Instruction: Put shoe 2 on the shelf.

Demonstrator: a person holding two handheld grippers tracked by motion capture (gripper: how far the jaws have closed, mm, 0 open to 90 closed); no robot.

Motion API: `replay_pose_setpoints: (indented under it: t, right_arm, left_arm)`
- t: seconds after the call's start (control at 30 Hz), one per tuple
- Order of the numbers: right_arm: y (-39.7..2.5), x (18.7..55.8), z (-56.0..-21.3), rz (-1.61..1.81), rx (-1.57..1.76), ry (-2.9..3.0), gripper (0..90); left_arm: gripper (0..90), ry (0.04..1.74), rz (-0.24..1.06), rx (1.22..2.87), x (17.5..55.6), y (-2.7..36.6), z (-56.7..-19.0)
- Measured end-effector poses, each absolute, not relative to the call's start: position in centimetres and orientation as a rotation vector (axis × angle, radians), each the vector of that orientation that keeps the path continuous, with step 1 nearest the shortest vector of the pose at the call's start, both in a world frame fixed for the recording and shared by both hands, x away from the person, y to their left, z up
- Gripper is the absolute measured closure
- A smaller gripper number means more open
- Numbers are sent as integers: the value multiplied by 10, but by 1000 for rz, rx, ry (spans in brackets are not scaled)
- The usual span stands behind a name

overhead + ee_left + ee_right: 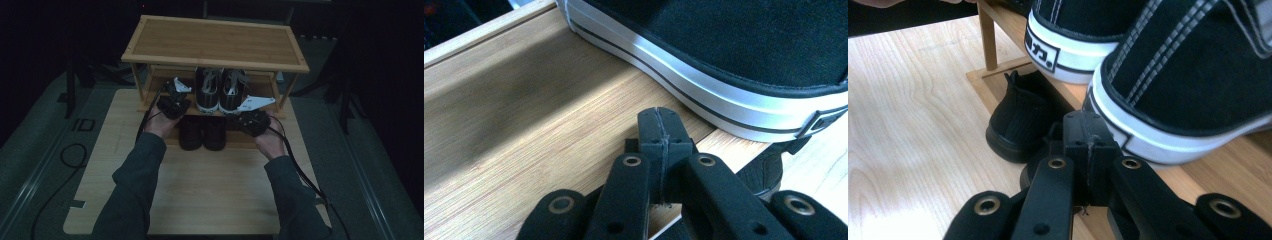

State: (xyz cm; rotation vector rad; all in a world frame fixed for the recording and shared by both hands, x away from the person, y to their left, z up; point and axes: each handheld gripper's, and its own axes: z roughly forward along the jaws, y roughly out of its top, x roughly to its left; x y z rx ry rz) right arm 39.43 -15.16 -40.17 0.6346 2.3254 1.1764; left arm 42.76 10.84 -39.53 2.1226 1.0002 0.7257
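Observation:
A pair of black sneakers with white soles (220, 90) stands on the middle shelf of a wooden shoe rack (215, 42). Below it, a pair of plain black shoes (202, 132) sits on the lowest shelf. My left gripper (176, 95) is shut and empty, just left of the left sneaker (749, 55), with its closed tips (659, 127) over the shelf board (549, 115). My right gripper (247, 112) is also shut and empty. Its tips (1087, 132) sit at the heel of the right sneaker (1198, 75), above a black shoe (1018, 120).
The rack stands at the far end of a light wooden table (200, 190). Its flat top shelf overhangs the sneakers. A thin rack leg (988, 40) rises beyond the black shoes. Cables (300, 170) trail from both grippers along the forearms. Dark floor surrounds the table.

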Motion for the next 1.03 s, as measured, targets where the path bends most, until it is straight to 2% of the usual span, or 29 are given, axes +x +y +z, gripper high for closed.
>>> replay_pose_setpoints:
  t: [0.17,0.4,1.03]
  right_arm:
    - [-162,392,-404,1169,635,2333,900]
    - [-175,390,-409,1152,654,2343,900]
    - [-200,393,-424,1116,730,2359,900]
  left_arm:
    - [900,995,757,2136,426,106,-395]
    - [900,1010,715,2108,428,108,-395]
    - [900,983,711,2079,421,111,-388]
